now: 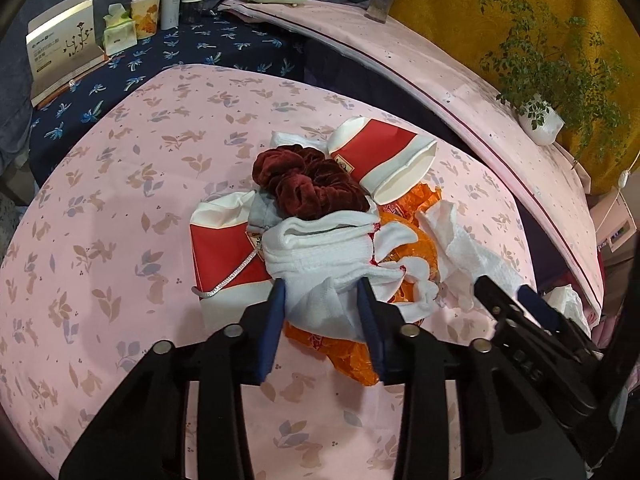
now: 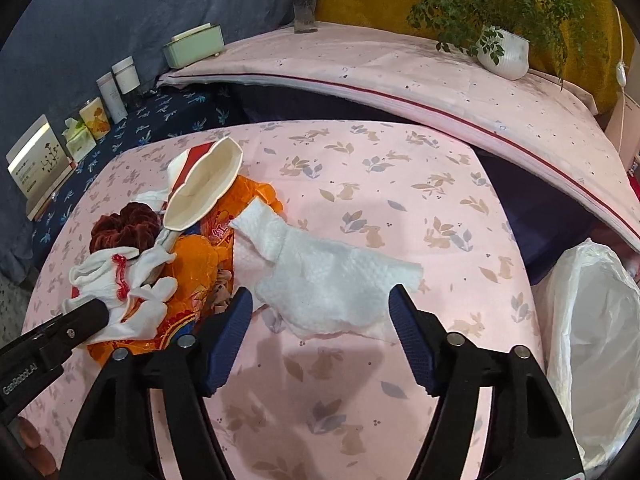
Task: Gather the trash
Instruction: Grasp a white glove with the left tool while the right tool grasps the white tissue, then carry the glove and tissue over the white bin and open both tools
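A heap lies on the pink rabbit-print table (image 1: 120, 184): two crushed red-and-white paper cups (image 1: 384, 152) (image 1: 224, 256), a dark red velvet scrunchie (image 1: 308, 184), a white glove (image 1: 332, 256), an orange wrapper (image 1: 344, 352) and a white paper towel (image 1: 468, 256). My left gripper (image 1: 322, 296) has its fingers on either side of the white glove, closed on its cloth. In the right wrist view my right gripper (image 2: 320, 304) is open, its fingers straddling the near edge of the paper towel (image 2: 332, 276). The glove (image 2: 120, 292) and left gripper show at the left there.
A white plastic bag (image 2: 596, 344) hangs open off the table's right edge. Behind is a raised pink surface (image 2: 400, 68) with a potted plant (image 2: 504, 52), a vase (image 2: 306, 8) and a green box (image 2: 196, 46). Boxes and tubes (image 1: 176, 0) stand on blue cloth at far left.
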Available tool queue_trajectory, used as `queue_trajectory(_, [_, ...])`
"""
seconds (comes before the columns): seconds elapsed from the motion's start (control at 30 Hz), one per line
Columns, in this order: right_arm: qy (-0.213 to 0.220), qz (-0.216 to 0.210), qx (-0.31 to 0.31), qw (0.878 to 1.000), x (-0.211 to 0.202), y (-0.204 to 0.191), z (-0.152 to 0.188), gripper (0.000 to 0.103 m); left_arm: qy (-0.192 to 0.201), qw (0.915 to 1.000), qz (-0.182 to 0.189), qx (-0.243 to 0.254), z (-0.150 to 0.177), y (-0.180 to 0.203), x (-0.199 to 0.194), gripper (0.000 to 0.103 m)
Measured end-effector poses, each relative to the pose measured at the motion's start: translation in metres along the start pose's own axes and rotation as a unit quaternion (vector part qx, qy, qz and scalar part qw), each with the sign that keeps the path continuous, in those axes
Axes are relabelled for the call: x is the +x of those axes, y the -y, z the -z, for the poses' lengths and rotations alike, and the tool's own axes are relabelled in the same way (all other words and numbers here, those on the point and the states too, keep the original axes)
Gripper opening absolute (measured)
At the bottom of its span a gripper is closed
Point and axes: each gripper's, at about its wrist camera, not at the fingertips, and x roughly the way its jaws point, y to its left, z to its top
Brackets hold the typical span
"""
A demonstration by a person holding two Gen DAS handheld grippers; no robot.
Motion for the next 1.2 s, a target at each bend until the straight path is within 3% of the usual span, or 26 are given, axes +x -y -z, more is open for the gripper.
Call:
queue_trajectory(0.1, [-0.016,-0.001,0.0,1.0,0.014,-0.001,0.002,0.048,0.001,1.0,0.004,0.001,-0.001,0.001,-0.001,0.02])
queue_trajectory(0.27, [-0.041,-0.009,0.0,0.999,0.03,-0.001,0.005,0.007,0.007,0.9999,0.007,0.007,-0.004,0.005,-0.006,0.014])
queue_trajectory(0.63, [0.015,-0.027,0.018,0.999,-0.022,0.021,-0.015,0.003,0.037,0.9985,0.025,0.03,-0.017,0.038,-0.037,0.012])
queue_trajectory(0.93, [0.075,-0.025,0.036,0.996,-0.086,0.059,-0.039,0.003,0.072,0.9929,0.057,0.075,-0.027,0.099,-0.073,0.012])
queue_trajectory(1.2, [0.115,-0.006,0.063,0.991,-0.135,0.108,-0.041,0.003,0.081,0.985,0.096,0.118,-0.022,0.162,-0.093,0.012])
